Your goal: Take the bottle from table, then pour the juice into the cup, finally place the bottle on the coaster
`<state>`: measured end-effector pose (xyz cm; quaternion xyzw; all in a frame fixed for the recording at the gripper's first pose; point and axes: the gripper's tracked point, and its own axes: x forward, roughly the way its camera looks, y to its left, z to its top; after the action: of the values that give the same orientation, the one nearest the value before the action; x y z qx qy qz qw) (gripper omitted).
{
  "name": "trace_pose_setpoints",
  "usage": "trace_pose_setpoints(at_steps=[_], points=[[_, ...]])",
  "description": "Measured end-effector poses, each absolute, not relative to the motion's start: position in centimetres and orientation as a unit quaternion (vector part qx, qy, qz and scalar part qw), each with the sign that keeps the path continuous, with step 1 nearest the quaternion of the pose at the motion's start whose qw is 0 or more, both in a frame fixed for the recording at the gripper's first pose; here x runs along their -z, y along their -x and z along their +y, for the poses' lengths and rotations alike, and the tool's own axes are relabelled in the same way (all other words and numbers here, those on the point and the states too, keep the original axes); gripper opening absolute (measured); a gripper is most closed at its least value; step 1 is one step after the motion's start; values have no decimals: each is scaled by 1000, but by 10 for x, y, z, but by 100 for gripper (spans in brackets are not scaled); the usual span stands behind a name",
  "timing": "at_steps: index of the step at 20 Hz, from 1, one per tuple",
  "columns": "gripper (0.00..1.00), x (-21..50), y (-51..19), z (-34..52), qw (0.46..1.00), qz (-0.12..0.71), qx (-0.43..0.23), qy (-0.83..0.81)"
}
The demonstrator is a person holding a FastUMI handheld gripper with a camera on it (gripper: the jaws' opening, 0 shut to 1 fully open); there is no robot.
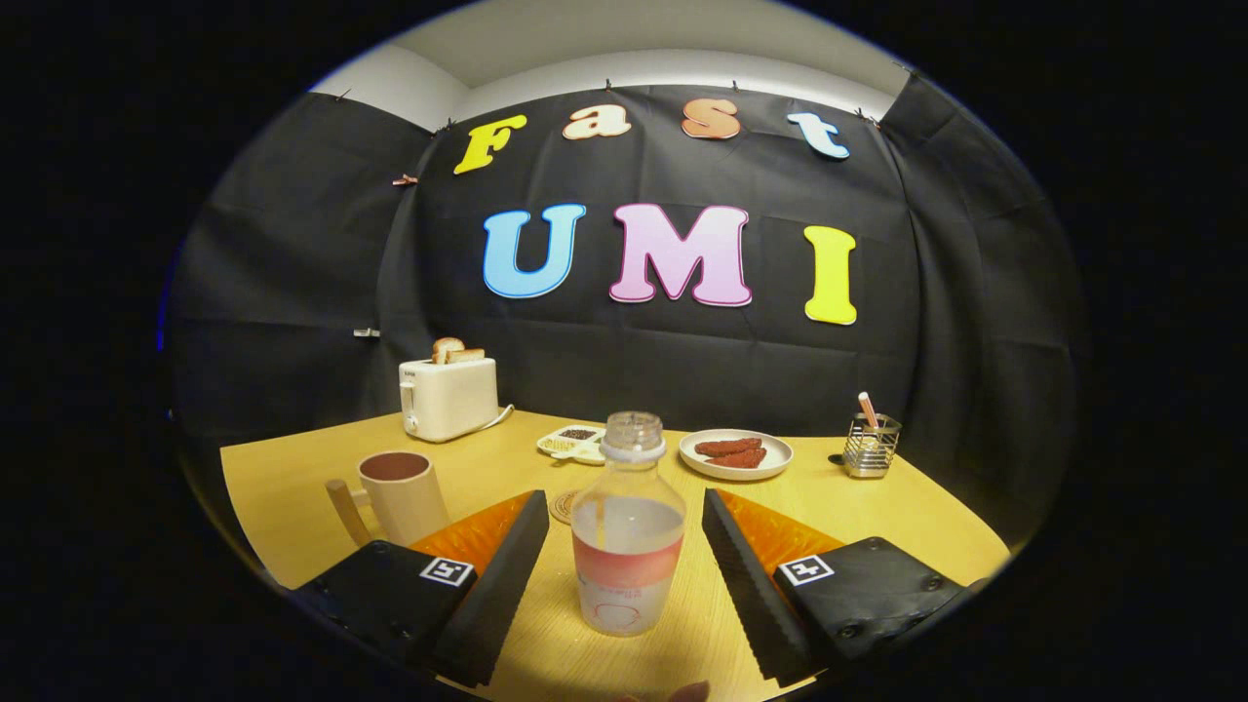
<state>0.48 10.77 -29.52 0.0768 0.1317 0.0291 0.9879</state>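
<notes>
Gripper view looks along the hand-held gripper [626, 575], whose two fingers stand wide apart with the bottle [628, 531] upright on the worktop [877, 507] between them. Neither finger touches it; there is a clear gap on each side, about equal. So the step in hand is the first one, taking the bottle, and nothing is gripped yet.

The bottle is clear plastic, with liquid up to about its shoulder and a pale label band round its lower half. Its threaded neck looks uncapped, though I cannot be sure of that. If it is open, any tilt during the lift would spill, so the close should be square and the bottle kept upright as it rises. It sits well centred, so closing evenly ought to meet both sides together without shoving it. A grip on the wide labelled body seems safer than one near the narrow neck; soft plastic may dent, so firm but not hard pressure is my advice.

Just behind the bottle lies the round coaster [564, 506], partly hidden by it. To the left, just beyond the left finger, stands the beige cup [400, 495] with its handle turned left, its inside dark. Pouring will call for a carry leftward, clear of the coaster.

Farther off are a plate of sausages [736, 454], a small divided dish [573, 443], a wire holder [871, 446] and a toaster [448, 396] with bread in it.
</notes>
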Motion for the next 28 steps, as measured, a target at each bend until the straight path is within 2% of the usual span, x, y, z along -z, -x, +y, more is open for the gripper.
trace_pose_setpoints(at_steps=[6, 8, 9, 12, 20, 28], points=[[97, 330, -20, 107, 985, 156, -7, -76], [81, 337, -26, 104, 981, 175, 8, -84], [76, 340, -26, 101, 978, 192, 17, -79], [73, 320, -32, 95, 979, 196, 34, -37], [70, 256, -51, 104, 968, 208, 30, 140], [70, 238, -60, 146, 922, 217, -39, 318]])
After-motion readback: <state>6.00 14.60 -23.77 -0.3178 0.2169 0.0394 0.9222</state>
